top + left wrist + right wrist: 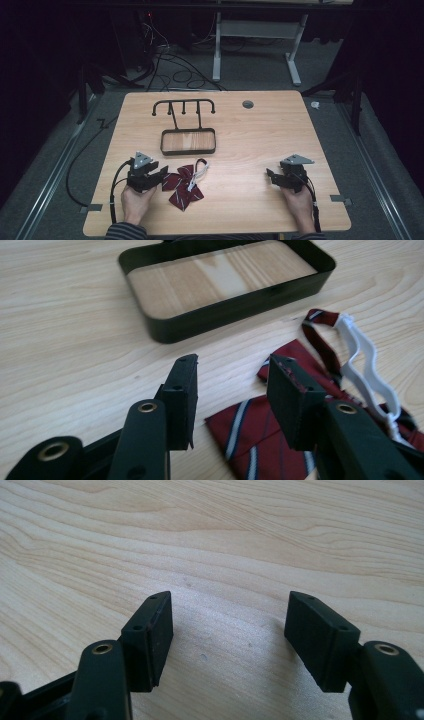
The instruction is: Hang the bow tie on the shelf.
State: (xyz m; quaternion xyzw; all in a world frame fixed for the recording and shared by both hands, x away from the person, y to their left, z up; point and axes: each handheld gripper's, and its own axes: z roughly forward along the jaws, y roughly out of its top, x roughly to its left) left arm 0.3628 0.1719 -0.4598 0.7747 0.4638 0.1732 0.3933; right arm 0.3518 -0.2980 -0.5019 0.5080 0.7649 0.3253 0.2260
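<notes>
A dark red bow tie with pale stripes (184,187) lies on the wooden table near its front left, with a white elastic strap (201,170) looped at its far side. My left gripper (162,175) sits just left of it, held by a hand. In the left gripper view the left gripper (235,390) stands open, one wing of the bow tie (250,435) lies on the table under the gap, and the pads do not touch it. The strap (360,355) curls off to the right. My right gripper (270,176) rests at the front right, and in its own view the right gripper (230,625) is open over bare wood.
A black rectangular tray (188,152) stands behind the bow tie, and its front wall (225,315) shows in the left gripper view. A black rack with hooks (183,106) rises behind it. A round grommet (247,104) sits near the table's far edge.
</notes>
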